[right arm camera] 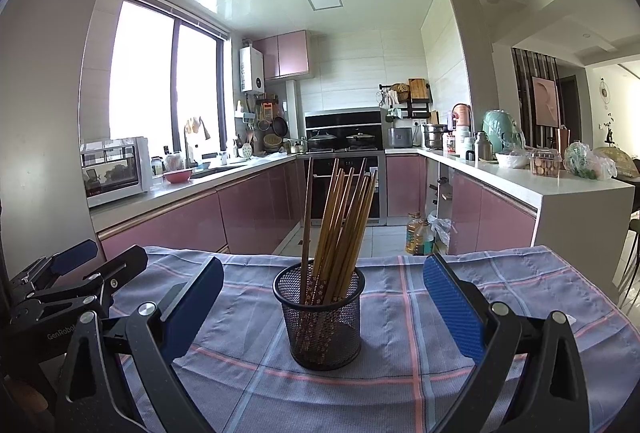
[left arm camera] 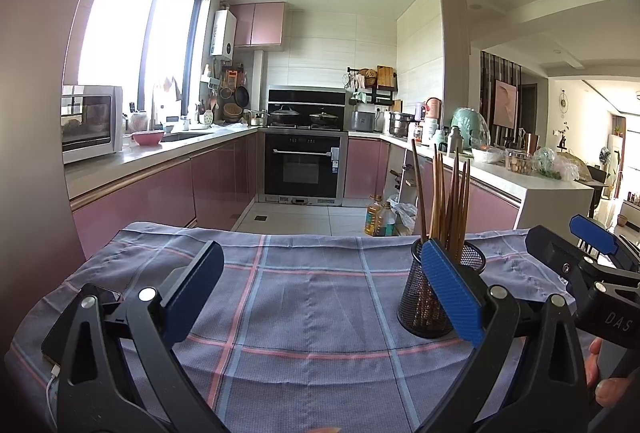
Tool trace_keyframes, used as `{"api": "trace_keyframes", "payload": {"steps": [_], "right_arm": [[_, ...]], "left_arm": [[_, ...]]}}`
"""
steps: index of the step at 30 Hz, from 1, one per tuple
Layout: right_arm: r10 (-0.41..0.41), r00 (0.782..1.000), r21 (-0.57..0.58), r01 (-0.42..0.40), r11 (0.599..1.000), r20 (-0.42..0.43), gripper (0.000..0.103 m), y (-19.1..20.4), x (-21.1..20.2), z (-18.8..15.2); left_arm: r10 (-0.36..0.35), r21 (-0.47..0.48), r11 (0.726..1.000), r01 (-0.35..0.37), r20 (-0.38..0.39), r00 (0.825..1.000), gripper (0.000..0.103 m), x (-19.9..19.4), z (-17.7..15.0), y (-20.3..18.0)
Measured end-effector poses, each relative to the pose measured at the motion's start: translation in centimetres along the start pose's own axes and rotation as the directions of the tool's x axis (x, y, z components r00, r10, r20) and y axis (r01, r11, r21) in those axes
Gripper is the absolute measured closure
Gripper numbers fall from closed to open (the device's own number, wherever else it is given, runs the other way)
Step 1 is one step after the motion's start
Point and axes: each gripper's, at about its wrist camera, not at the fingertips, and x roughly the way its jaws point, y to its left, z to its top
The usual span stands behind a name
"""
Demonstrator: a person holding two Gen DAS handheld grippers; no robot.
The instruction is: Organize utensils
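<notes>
The surface point(right arm camera: 500, 293) has a checked cloth, and on it stands a black mesh cup point(right arm camera: 320, 317) with chopsticks point(right arm camera: 340, 217) standing tall inside. The cup is right between the wide-open fingers of the right gripper point(right arm camera: 323, 307), so that one is nearer; the left gripper point(left arm camera: 323, 289) is open too, with the cup off to its right

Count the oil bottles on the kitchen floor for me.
2: a larger oil bottle and a smaller one side by side by the right-hand cabinets; more may be hidden behind the table.
</notes>
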Motion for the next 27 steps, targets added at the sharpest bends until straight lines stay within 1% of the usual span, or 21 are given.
{"api": "trace_keyframes", "payload": {"steps": [11,27], "right_arm": [[-0.004,1.000,0.004,0.004,1.000,0.005,0.006,-0.18,-0.04,-0.06],[-0.006,1.000,0.004,0.005,1.000,0.006,0.006,-0.17,-0.06,-0.05]], "left_arm": [[-0.008,0.002,1.000,0.008,0.000,1.000,0.006,0.13,-0.26,-0.66],[-0.007,0.000,1.000,0.007,0.001,1.000,0.006,0.08,-0.25,-0.62]]}}
